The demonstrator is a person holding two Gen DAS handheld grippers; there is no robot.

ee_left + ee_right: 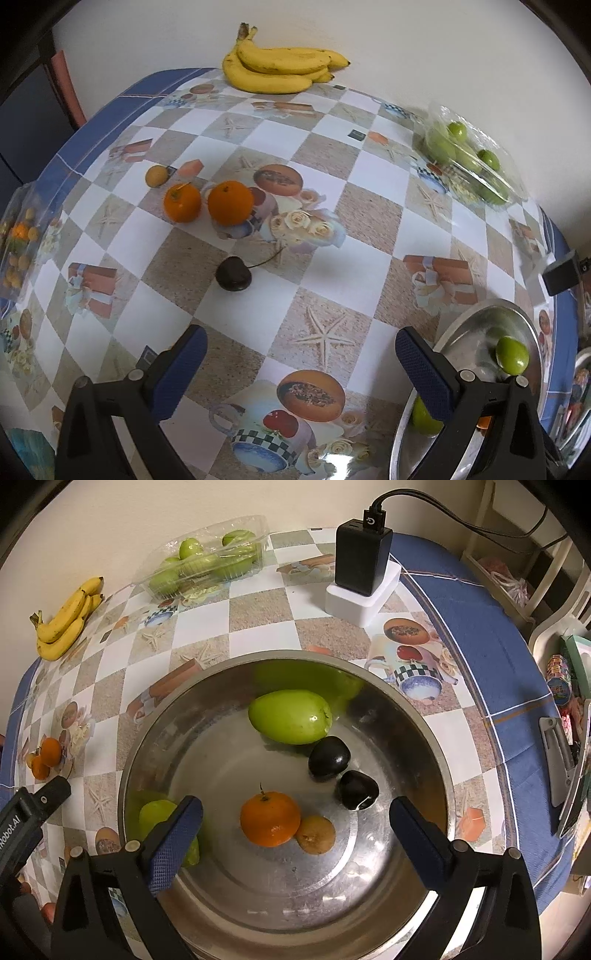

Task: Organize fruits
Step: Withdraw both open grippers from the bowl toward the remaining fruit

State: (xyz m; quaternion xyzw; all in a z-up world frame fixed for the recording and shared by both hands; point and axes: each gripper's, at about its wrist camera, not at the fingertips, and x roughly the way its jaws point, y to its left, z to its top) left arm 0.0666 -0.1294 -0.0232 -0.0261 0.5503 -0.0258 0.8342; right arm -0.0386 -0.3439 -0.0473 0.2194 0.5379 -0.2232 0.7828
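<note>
Both tools spread and empty, the left tool (301,363) faces two oranges (230,202) lying mid-worktop (369,218), firm, light, prone to rolling, best pinched across their middle, while the right tool (295,830) hovers over the bowl (147,716)

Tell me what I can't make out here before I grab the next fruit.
- Second green fruit in the bowl: right wrist view, partly behind a finger.
- Bag of small orange fruit: left wrist view, cut off and blurred at the left edge; count unclear.
- Green fruit in the clear box: glare on the plastic hides how many.
- Bowl's near rim: cut off by the bottom edge in both views.
</note>
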